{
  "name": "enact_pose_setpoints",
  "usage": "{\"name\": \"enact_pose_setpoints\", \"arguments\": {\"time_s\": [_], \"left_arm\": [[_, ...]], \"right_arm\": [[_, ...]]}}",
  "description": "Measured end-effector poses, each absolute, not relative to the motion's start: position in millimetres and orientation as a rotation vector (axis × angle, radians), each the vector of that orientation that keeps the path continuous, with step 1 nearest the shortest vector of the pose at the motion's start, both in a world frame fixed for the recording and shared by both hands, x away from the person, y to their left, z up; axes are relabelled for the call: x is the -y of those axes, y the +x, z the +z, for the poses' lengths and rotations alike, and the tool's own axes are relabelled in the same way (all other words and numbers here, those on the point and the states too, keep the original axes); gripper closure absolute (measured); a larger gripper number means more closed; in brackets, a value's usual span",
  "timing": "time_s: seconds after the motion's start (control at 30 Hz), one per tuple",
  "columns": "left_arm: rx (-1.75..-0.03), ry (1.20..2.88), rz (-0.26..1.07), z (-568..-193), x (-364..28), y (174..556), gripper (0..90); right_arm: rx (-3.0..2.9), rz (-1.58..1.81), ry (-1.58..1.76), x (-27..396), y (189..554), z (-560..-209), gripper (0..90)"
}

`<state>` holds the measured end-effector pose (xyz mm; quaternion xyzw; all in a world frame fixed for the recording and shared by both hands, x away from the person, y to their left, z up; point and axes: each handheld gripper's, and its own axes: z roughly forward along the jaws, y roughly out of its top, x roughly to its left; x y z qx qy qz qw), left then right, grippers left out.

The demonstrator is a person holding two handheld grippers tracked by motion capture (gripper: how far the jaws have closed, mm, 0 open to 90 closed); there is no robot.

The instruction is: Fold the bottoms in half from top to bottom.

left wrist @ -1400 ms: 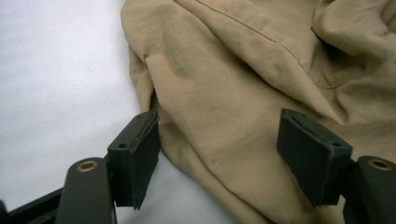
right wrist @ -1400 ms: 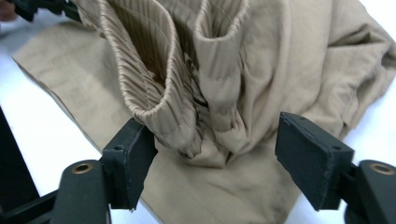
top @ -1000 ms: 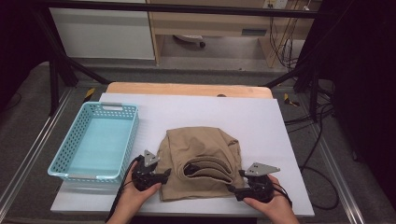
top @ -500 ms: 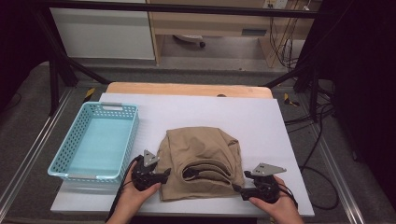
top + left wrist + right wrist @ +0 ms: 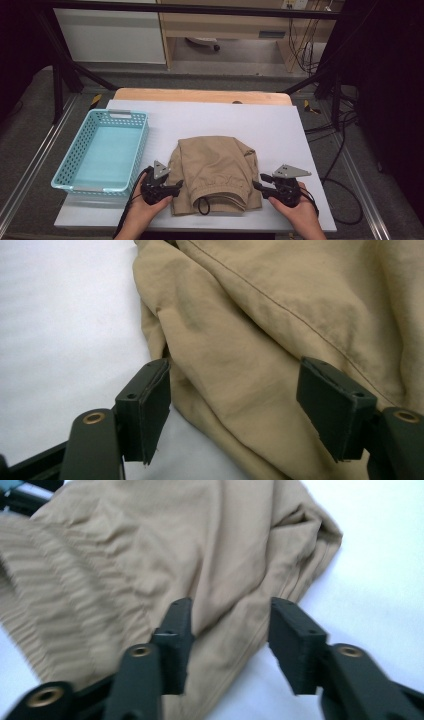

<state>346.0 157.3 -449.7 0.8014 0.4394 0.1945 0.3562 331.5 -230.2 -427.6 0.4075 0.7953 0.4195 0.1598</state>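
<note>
Folded tan trousers [image 5: 215,170] lie on the white table [image 5: 225,117] near its front edge, waistband and black drawstring [image 5: 202,205] toward the person. My left gripper [image 5: 176,186] sits at the garment's left edge. In the left gripper view its jaws [image 5: 240,390] stand wide apart with the cloth's edge [image 5: 280,315] between them, pads not pressing. My right gripper [image 5: 256,183] is at the right edge. Its jaws [image 5: 235,630] have just been closing, and the hem of the cloth [image 5: 150,545] lies between them with a gap still showing beside the right pad.
A light blue perforated basket [image 5: 142,145] stands empty on the left of the table, close to the left hand. A wooden strip [image 5: 200,95] runs along the table's far edge. Black cables [image 5: 345,200] hang off the right side.
The right gripper has shifted a little along the garment's right edge and its jaws have narrowed. The waistband layers lie flatter than before. The left gripper has stayed put.
</note>
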Motion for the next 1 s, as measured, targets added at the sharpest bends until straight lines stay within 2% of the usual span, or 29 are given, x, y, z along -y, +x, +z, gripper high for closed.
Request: {"name": "enact_pose_setpoints", "arguments": {"time_s": [0.23, 0.33, 0.67, 0.7, 0.73, 0.8, 0.87, 0.93, 1.0], "left_arm": [[-1.129, 2.078, 0.501, -451, -155, 347, 30.1], [-1.13, 2.079, 0.498, -451, -156, 347, 30.1], [-1.128, 2.09, 0.487, -453, -155, 347, 30.1], [-1.124, 2.097, 0.482, -454, -153, 348, 30.0], [-1.124, 2.097, 0.482, -454, -153, 348, 29.8], [-1.121, 2.102, 0.482, -455, -152, 348, 29.5], [-1.12, 2.101, 0.482, -455, -152, 347, 29.4], [-1.117, 2.105, 0.483, -455, -152, 347, 29.3], [-1.115, 2.105, 0.485, -456, -151, 347, 29.1]], "right_arm": [[-2.211, 1.204, 1.164, 218, 359, -418, 73.4], [-2.191, 1.196, 1.155, 209, 375, -416, 76.5], [-2.146, 1.108, 1.188, 189, 419, -420, 73.4], [-2.131, 1.074, 1.216, 187, 428, -424, 66.5], [-2.131, 1.074, 1.216, 187, 428, -424, 66.5], [-2.13, 1.061, 1.271, 183, 437, -433, 58.4], [-2.141, 1.035, 1.269, 180, 439, -440, 57.1], [-2.147, 1.019, 1.264, 179, 439, -442, 59.6], [-2.145, 1.003, 1.244, 179, 440, -443, 69.0]]}}
